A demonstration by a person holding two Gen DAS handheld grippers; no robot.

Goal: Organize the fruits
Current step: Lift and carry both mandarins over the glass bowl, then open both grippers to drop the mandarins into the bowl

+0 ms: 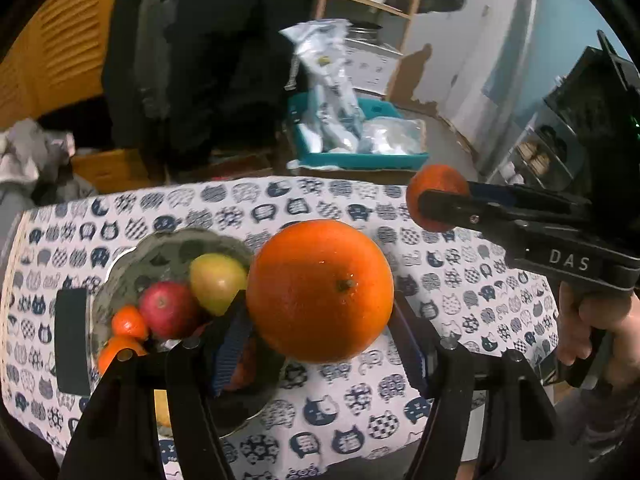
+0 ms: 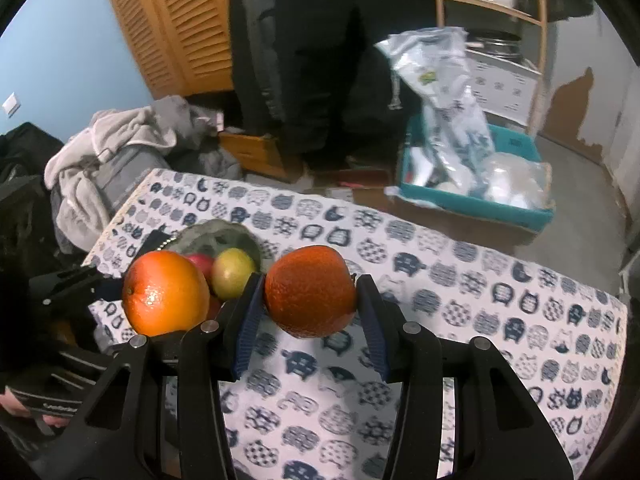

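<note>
A table (image 2: pixel 500 300) covered in a cat-print cloth fills the lower frame. At centre-left on it sits a bowl (image 2: pixel 224 236) (glass, seemingly), beside a dark flat object (image 1: pixel 71 340).

place: home, cluttered room | cues: louvred wooden door (image 2: pixel 172 20); laundry pile (image 2: pixel 116 152); cat-print tablecloth (image 2: pixel 460 280)

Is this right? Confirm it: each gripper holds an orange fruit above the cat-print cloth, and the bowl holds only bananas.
Not quite. Left gripper and right gripper do each hold an orange fruit, but the bowl holds a red apple, a green apple and small oranges, per the left wrist view.
</note>
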